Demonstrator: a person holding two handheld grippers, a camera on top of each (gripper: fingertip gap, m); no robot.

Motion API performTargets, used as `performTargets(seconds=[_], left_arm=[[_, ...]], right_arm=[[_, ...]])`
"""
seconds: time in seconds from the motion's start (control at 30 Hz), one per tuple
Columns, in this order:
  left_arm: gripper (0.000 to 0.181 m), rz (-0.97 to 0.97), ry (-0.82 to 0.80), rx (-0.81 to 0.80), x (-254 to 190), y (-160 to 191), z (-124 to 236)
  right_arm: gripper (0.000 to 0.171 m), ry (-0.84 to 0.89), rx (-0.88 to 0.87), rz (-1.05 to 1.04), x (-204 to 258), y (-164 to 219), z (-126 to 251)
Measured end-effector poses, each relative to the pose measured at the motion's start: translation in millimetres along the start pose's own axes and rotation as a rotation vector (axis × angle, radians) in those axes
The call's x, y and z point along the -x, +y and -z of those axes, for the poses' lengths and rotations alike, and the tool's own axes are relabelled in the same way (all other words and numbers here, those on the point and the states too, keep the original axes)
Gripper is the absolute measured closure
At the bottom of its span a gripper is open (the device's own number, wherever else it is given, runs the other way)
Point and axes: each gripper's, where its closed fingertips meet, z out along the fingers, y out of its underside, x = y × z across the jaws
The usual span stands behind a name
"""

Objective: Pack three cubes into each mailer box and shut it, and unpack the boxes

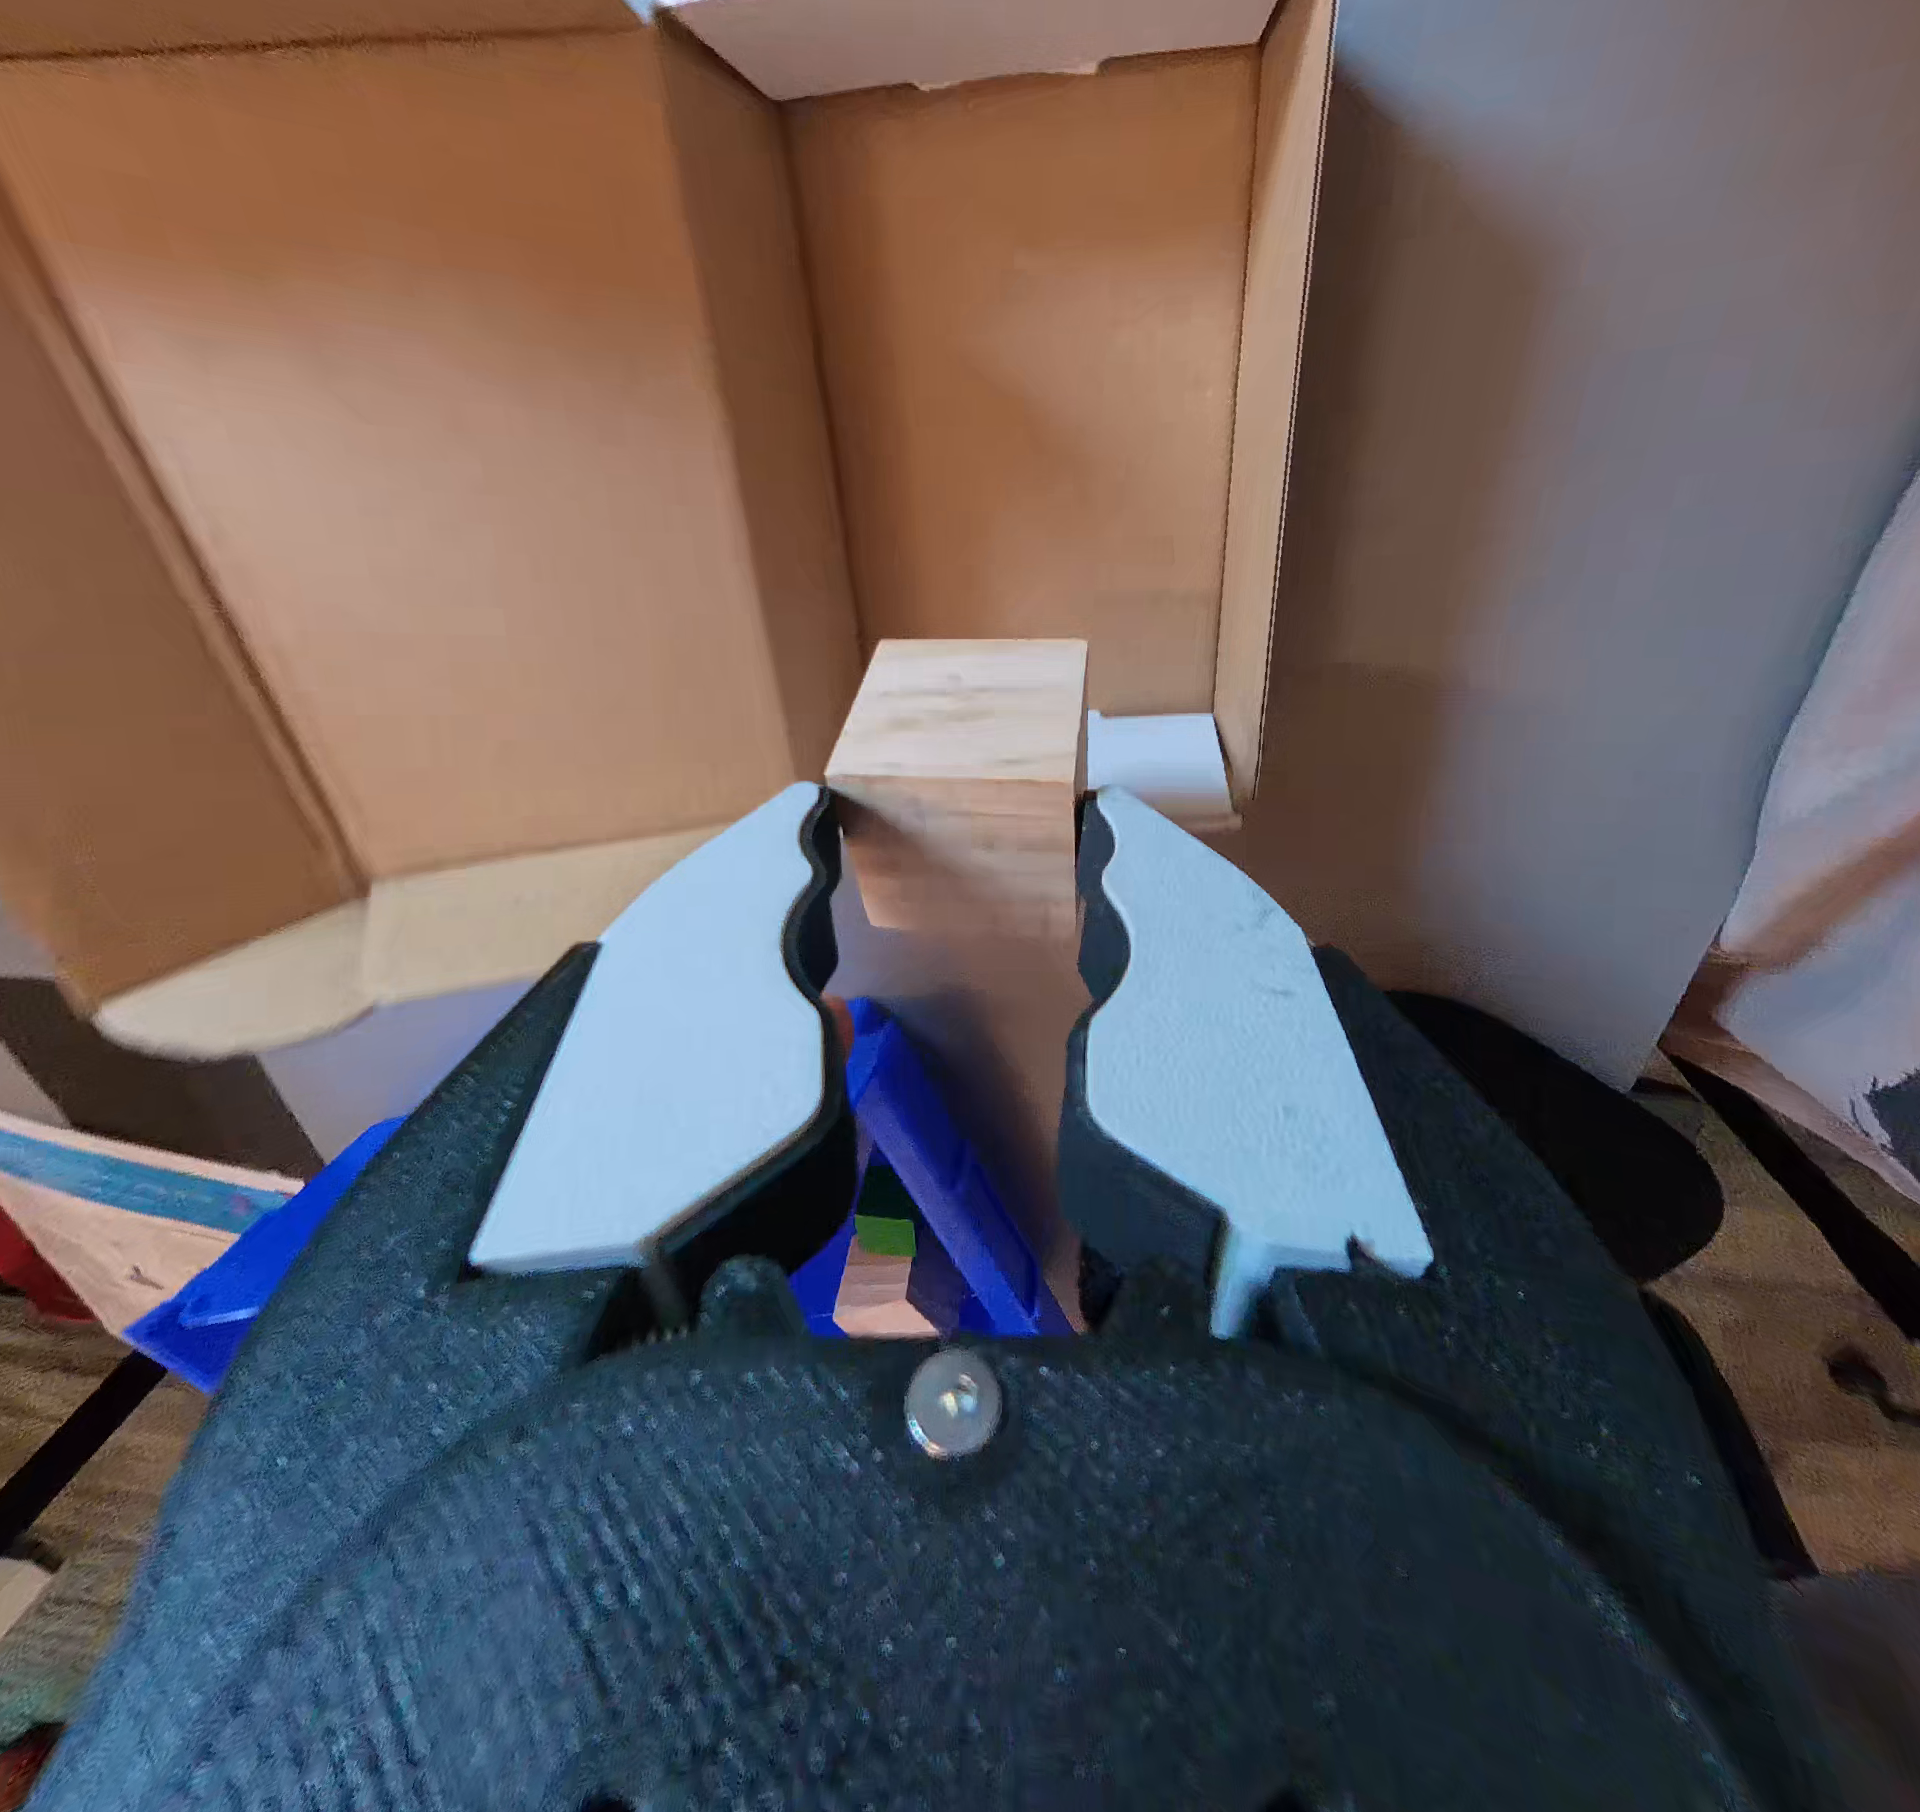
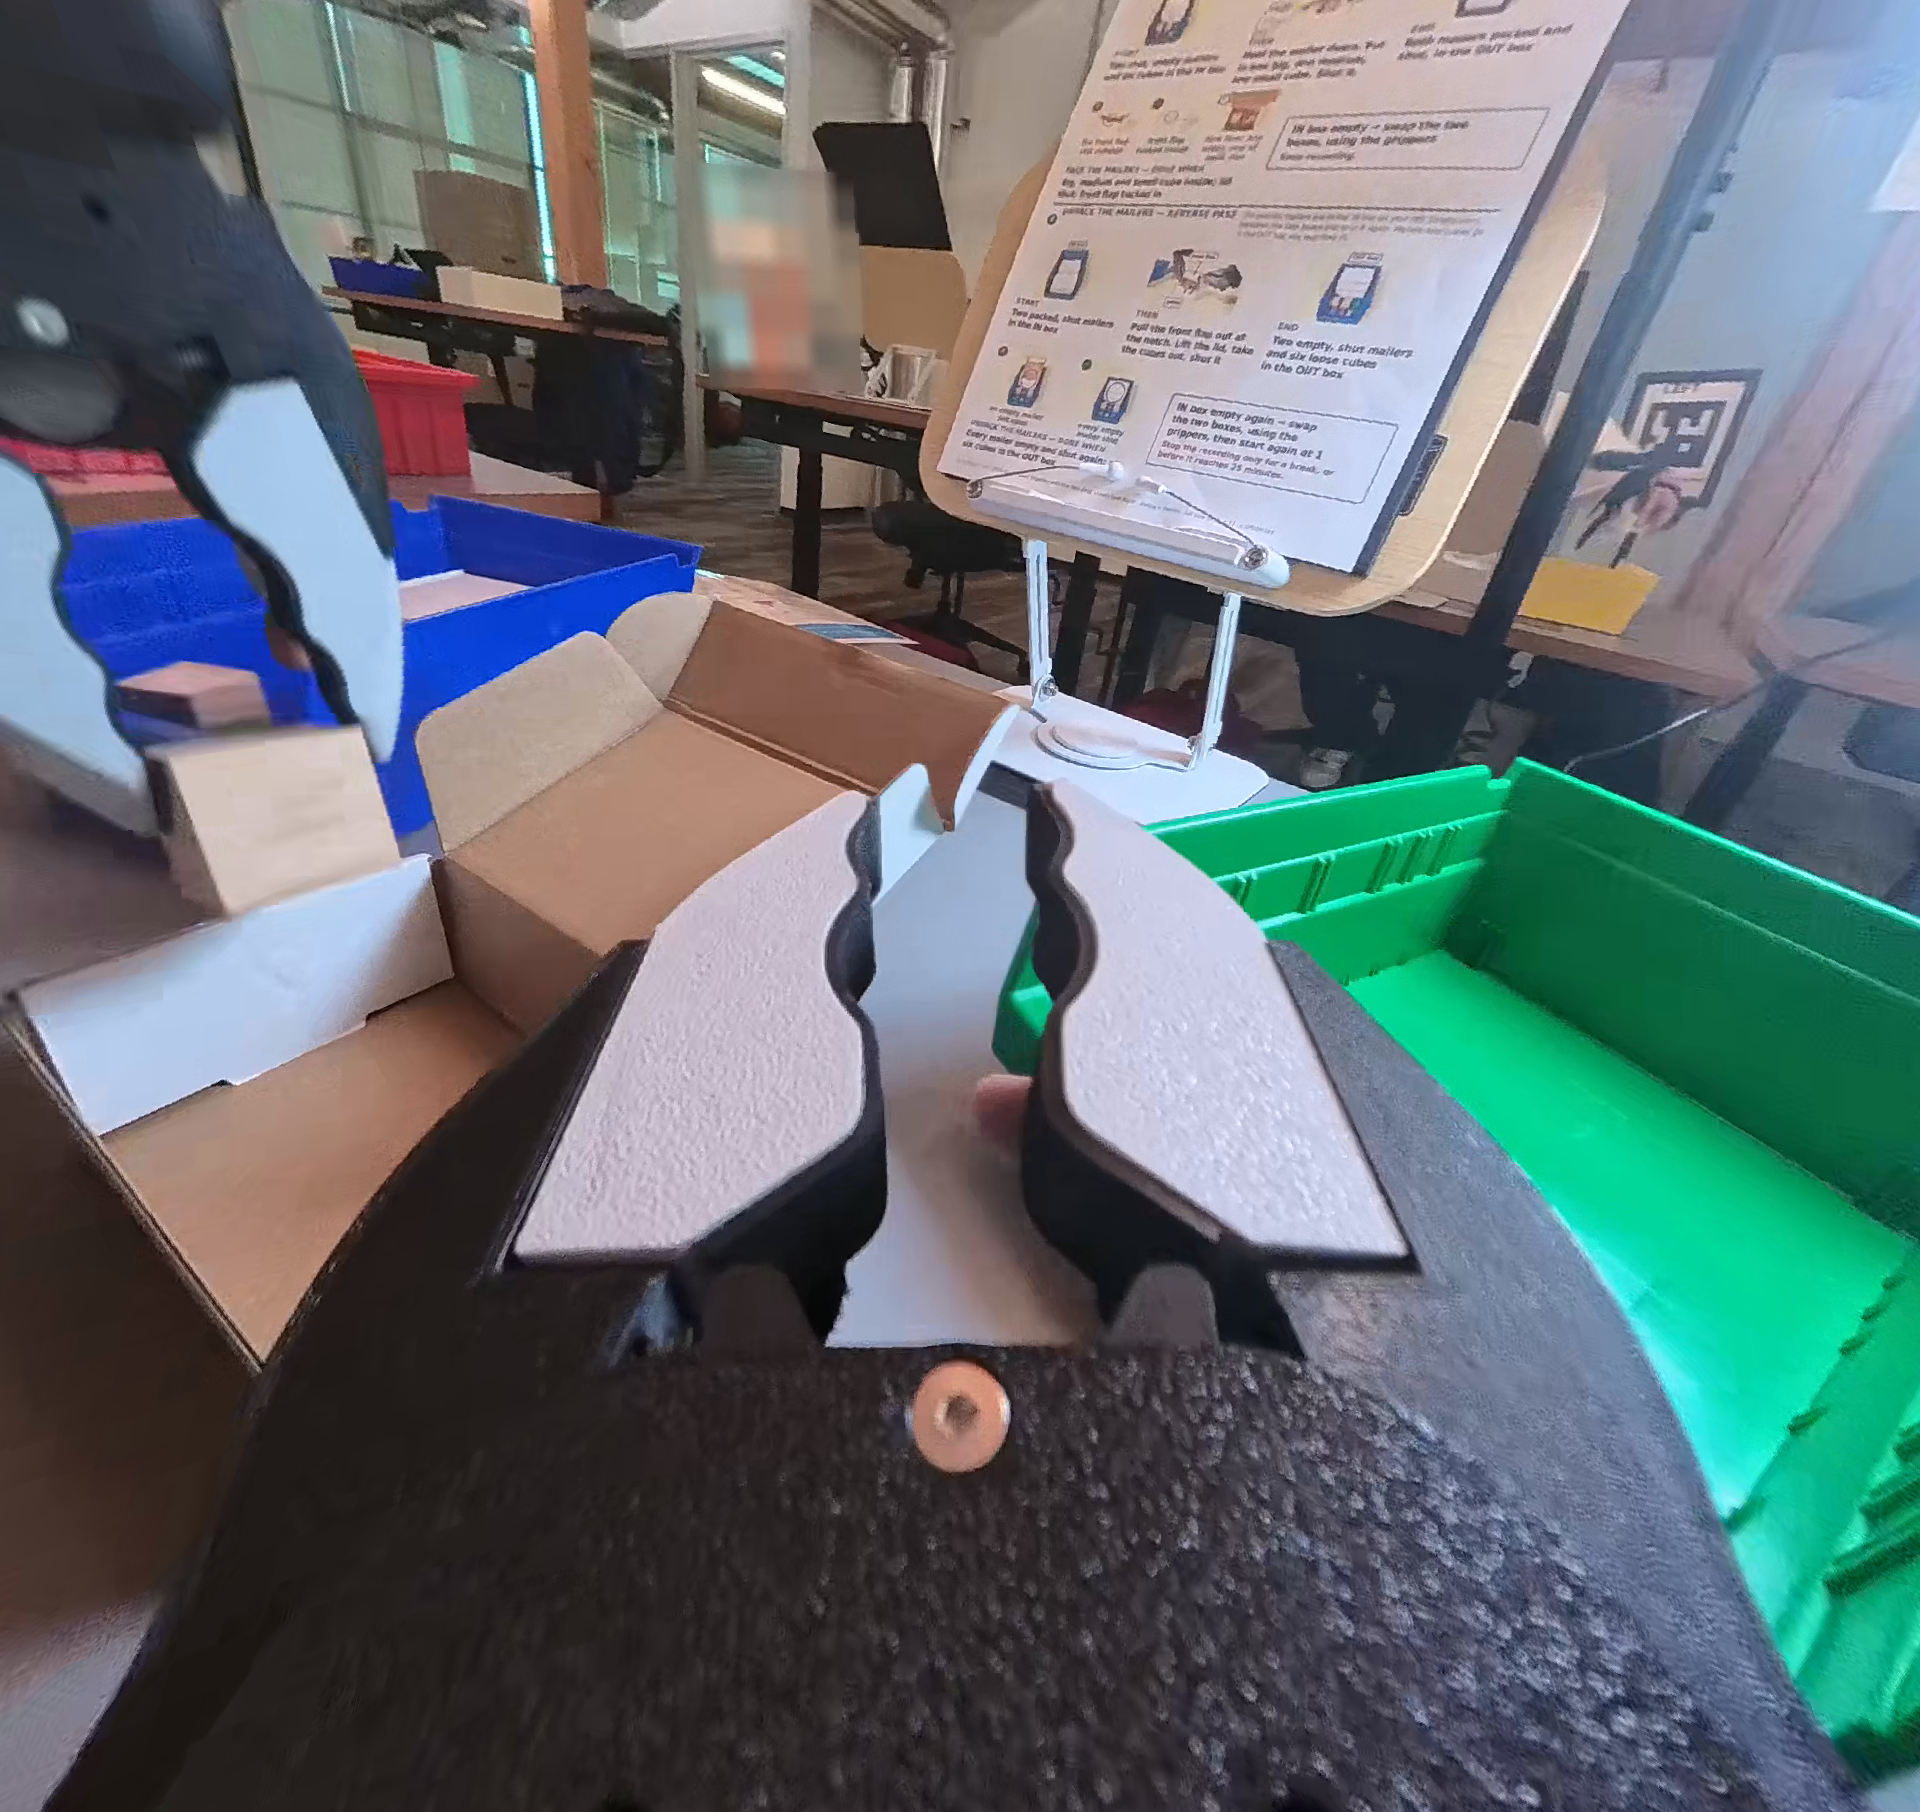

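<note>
Currently the left gripper [image 1: 956, 806] pinches a pale wooden cube [image 1: 961, 734] between its grey fingertips, holding it over the open brown cardboard mailer box [image 1: 1029, 391]. The mailer's lid lies folded back, and its interior looks empty as far as the left wrist view shows. The right gripper [image 2: 951, 817] carries nothing; its jaws stand a little apart above the mailer's white outer wall.

The cube looks solid, stiff and fairly light, with smooth flat faces. Those faces could slip, so a squeeze on two opposite sides near the middle seems the safest hold. The mailer is thin cardboard, likely to flex or slide when pushed.

Beside the mailer, a blue plastic bin [image 2: 540, 599] holds at least one more wooden block. A green plastic bin [image 2: 1558, 1087] sits on the right, empty where it can be seen. A wooden stand with a printed instruction sheet [image 2: 1278, 235] rises behind the mailer. An upright white side flap [image 2: 249, 983] at the mailer's near end could catch the cube on its way down.
</note>
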Motion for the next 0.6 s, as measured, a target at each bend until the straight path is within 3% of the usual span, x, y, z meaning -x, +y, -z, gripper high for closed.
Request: performTargets(seconds=[0.1, 0.33, 0.47, 0.6], left_arm=[[0.137, -0.016, 0.054, 0.099, -1, -7, -27], [0.137, -0.017, 0.115, 0.19, -2, -7, -61], [0.137, -0.008, 0.116, 0.194, -3, -7, -72], [0.137, -0.007, 0.09, 0.153, 0, -12, -70]], right_arm=[[0.143, -0.001, -0.001, 0.0, -4, -2, 4], [0.14, -0.428, 0.232, 0.026, 47, 27, 19], [0.13, -0.609, 0.359, 0.055, 75, 46, 33], [0.122, -0.664, 0.441, 0.104, 89, 62, 38]])
